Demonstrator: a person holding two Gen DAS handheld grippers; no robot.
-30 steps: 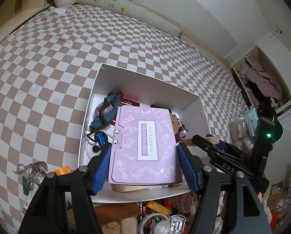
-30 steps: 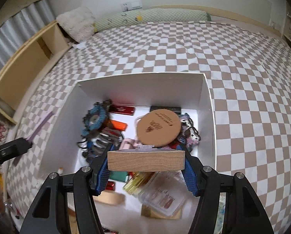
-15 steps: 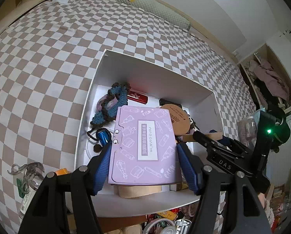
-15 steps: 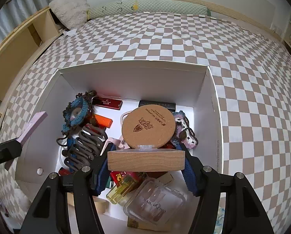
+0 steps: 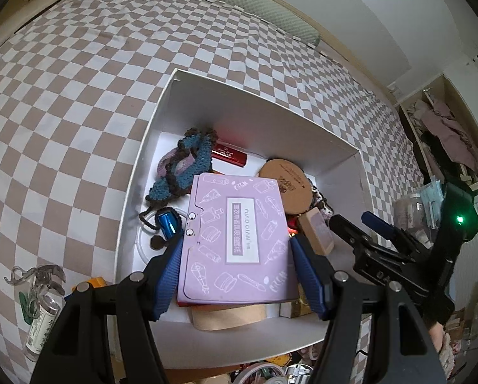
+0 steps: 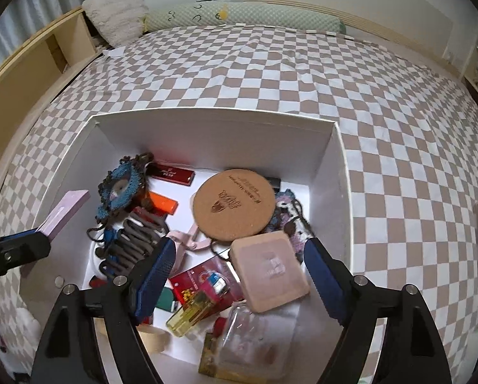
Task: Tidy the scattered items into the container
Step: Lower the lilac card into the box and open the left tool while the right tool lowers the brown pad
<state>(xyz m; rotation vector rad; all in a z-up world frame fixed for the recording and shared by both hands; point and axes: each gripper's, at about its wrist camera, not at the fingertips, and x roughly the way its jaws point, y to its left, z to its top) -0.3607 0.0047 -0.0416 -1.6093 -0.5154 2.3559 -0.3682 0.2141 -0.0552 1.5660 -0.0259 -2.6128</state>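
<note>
Left wrist view: the left gripper (image 5: 237, 260) clamps a lilac flat box (image 5: 235, 240) printed with cosmetics drawings, its blue pads pressed on both long edges, and holds it above the near half of the white cardboard box (image 5: 264, 108) that sits on the brown-and-white checked bedspread (image 5: 78, 96). Inside the box, towards the far left corner, lie a blue crocheted piece (image 5: 182, 166) and a dark red case (image 5: 229, 155); a round cork coaster (image 5: 285, 184) sits near the far right wall. A small wooden block (image 5: 315, 232) lies just right of the lilac box, beside the black fingers of the right gripper (image 5: 363, 224). Outside the near left corner, on the bedspread, lie a clear hair claw (image 5: 35, 273) and a small bottle (image 5: 42, 323)

Right wrist view: the right gripper (image 6: 240, 265) has its jaws opening; they stand wide, and the wooden block (image 6: 269, 270) lies free between them, touching neither pad, tilted on top of the clutter by the box's near right side. The cork coaster (image 6: 234, 204) lies just beyond it, mid-box. A dark hair claw (image 6: 133, 240), an orange lighter (image 6: 163, 203), a yellow lighter (image 6: 194, 310) and a clear plastic case (image 6: 258, 336) fill the white cardboard box (image 6: 213, 134). At the left edge the lilac flat box (image 6: 67, 211) shows edge-on in the left gripper's fingers (image 6: 14, 249)
</note>
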